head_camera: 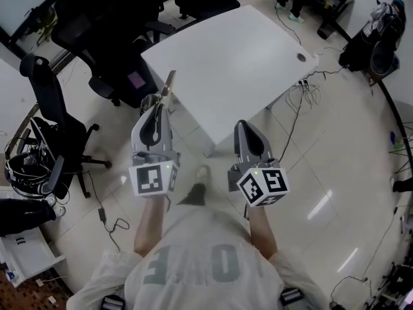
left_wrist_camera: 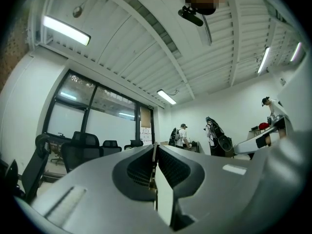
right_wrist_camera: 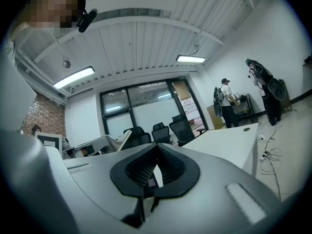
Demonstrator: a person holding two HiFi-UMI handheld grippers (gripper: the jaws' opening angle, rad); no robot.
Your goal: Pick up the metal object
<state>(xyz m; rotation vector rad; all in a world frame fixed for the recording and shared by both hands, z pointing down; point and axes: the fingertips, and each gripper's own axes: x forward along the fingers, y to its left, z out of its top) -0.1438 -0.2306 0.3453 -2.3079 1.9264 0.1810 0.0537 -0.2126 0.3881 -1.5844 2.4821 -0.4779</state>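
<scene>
Protruding from the clenched left gripper (head_camera: 161, 103), a thin metal object (head_camera: 170, 82) is held at the near-left edge of the white table (head_camera: 245, 57); the right gripper (head_camera: 244, 126) is closed, empty.

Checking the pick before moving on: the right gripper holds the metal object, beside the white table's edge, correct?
No: the left gripper holds the metal object, beside the white table's edge; the right gripper is shut and empty. The head view shows it.
</scene>
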